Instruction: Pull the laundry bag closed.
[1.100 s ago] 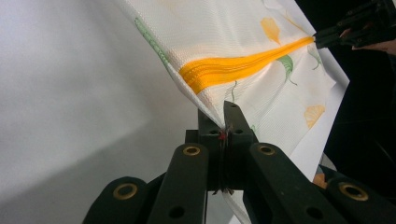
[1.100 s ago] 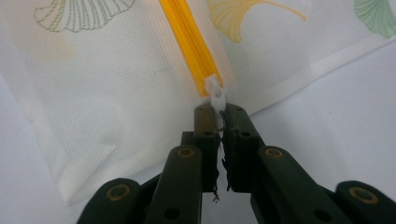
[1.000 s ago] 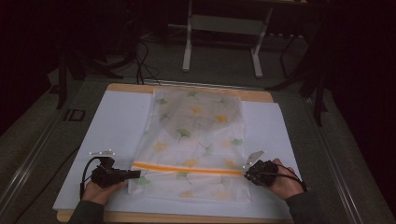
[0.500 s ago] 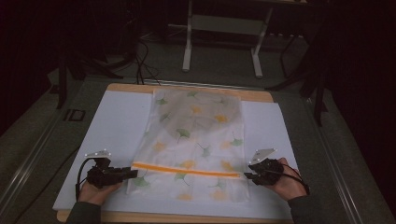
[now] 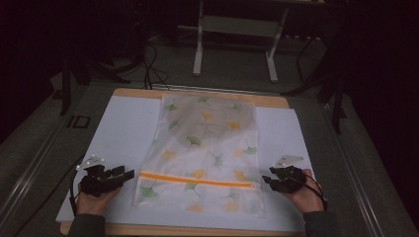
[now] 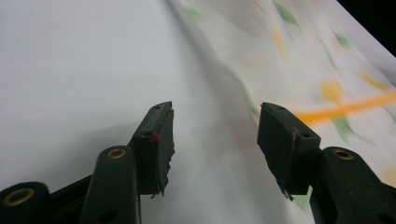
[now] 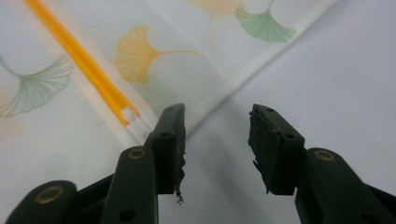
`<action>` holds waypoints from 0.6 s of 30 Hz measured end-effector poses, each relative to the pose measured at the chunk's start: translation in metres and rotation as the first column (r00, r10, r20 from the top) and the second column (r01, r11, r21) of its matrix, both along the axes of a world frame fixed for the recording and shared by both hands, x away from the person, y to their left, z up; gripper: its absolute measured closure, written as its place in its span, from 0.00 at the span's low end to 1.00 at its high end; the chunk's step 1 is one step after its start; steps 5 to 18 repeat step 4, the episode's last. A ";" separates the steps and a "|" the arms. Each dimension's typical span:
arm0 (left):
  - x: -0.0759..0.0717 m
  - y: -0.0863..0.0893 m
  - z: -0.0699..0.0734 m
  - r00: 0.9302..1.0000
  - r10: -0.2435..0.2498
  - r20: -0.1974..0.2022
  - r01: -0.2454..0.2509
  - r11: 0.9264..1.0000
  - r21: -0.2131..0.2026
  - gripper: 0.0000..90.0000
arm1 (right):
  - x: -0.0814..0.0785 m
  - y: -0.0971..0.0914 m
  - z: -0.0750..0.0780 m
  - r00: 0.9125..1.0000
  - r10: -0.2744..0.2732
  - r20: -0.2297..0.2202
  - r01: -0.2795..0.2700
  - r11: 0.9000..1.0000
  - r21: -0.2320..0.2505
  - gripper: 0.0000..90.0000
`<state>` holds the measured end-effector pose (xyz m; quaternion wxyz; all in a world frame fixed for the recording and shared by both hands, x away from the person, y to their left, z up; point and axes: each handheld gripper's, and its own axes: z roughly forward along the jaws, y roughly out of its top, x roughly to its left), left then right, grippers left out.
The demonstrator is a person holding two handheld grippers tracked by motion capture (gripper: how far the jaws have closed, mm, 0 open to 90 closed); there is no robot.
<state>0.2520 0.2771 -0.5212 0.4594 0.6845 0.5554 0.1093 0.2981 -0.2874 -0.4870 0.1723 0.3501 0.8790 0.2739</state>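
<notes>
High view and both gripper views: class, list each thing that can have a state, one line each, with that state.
Patterned bag: lying flat on the white sheet, orange zip strip closed.
Left tongs: just opened, nothing between them, beside the bag's edge.
Right tongs: just opened, empty, at the bag's other edge.

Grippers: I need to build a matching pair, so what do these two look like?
Both are black. The left gripper and right gripper each carry a pale grey three-cornered plate and trail a black cable. Jaws end in blocky, frayed-edged black pads with brass-coloured pivot rings. Sleeves look dark grey.
</notes>
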 end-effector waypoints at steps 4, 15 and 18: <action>0.003 0.000 -0.002 0.996 0.079 0.029 -0.081 0.993 0.085 0.51 | -0.002 -0.007 -0.006 0.997 -0.071 0.016 0.071 0.997 0.023 0.60; 0.003 0.000 -0.002 0.996 0.079 0.029 -0.081 0.993 0.085 0.51 | -0.002 -0.007 -0.006 0.997 -0.071 0.016 0.071 0.997 0.023 0.60; 0.003 0.000 -0.002 0.996 0.079 0.029 -0.081 0.993 0.085 0.51 | -0.002 -0.007 -0.006 0.997 -0.071 0.016 0.071 0.997 0.023 0.60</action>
